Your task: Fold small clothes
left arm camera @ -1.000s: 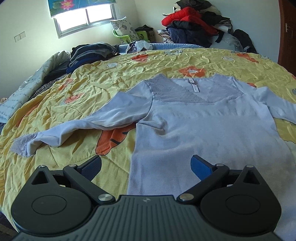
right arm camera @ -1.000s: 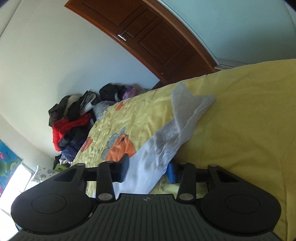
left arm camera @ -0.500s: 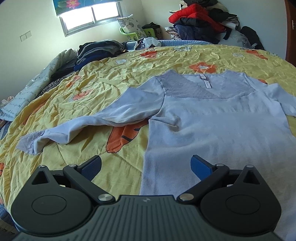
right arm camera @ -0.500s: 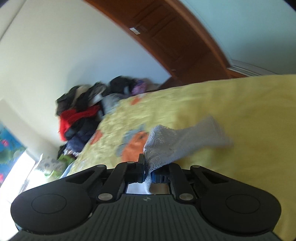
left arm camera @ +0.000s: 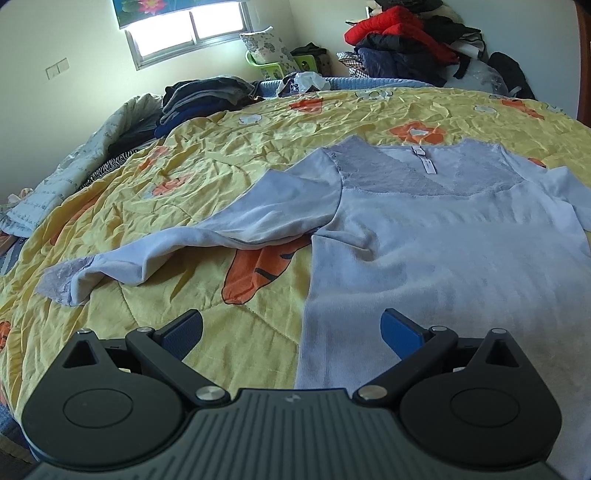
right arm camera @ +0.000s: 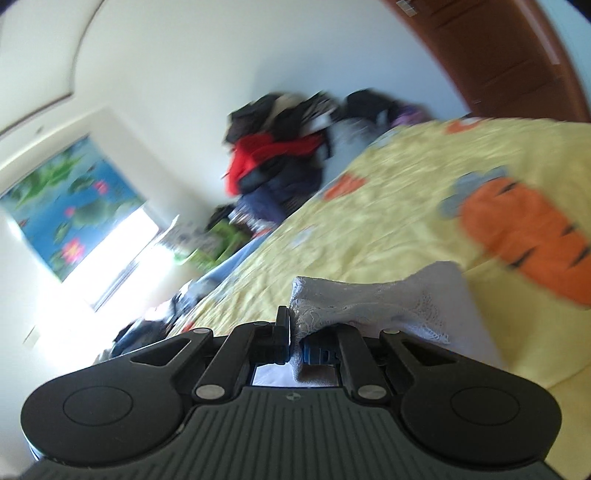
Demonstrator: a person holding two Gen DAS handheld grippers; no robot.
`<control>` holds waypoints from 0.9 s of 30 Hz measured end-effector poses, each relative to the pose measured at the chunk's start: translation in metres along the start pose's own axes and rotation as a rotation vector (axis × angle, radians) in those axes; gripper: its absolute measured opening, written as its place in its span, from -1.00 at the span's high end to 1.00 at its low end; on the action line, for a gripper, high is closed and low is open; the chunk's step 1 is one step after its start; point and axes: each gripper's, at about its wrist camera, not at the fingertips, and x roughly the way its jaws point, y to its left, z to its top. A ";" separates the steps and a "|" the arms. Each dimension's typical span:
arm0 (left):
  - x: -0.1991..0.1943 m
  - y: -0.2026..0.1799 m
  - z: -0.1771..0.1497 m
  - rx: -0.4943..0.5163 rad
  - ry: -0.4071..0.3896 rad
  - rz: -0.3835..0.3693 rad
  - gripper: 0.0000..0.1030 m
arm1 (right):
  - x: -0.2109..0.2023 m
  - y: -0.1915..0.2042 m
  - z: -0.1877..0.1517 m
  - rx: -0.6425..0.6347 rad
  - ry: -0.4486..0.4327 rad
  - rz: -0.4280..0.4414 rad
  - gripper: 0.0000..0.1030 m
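A pale blue long-sleeved top (left arm camera: 424, 251) with a lace yoke lies flat on the yellow bedspread (left arm camera: 207, 177), its left sleeve (left arm camera: 192, 247) stretched out to the left with a lace cuff. My left gripper (left arm camera: 291, 330) is open and empty, hovering over the top's lower left hem. My right gripper (right arm camera: 295, 341) is shut on the lace cuff of the other sleeve (right arm camera: 373, 306) and holds it lifted above the bed; that view is blurred.
Piles of clothes sit at the far side of the bed: dark folded ones (left arm camera: 199, 96) at left, a red and dark heap (left arm camera: 402, 37) at right. A window (left arm camera: 188, 33) is behind. A wooden door (right arm camera: 517, 55) stands beyond the bed's right side.
My right gripper closed on the sleeve cuff, lifted it and swung toward the window side. My left gripper moved slightly lower and closer to the top's hem, still open.
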 end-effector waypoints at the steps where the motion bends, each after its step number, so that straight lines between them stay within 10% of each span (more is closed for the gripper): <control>1: 0.001 0.001 0.000 -0.002 0.001 -0.001 -1.00 | 0.005 0.009 -0.005 -0.010 0.017 0.017 0.76; 27: 0.020 0.046 -0.009 -0.107 0.046 0.042 -1.00 | 0.067 0.173 -0.131 -0.076 0.371 0.245 0.76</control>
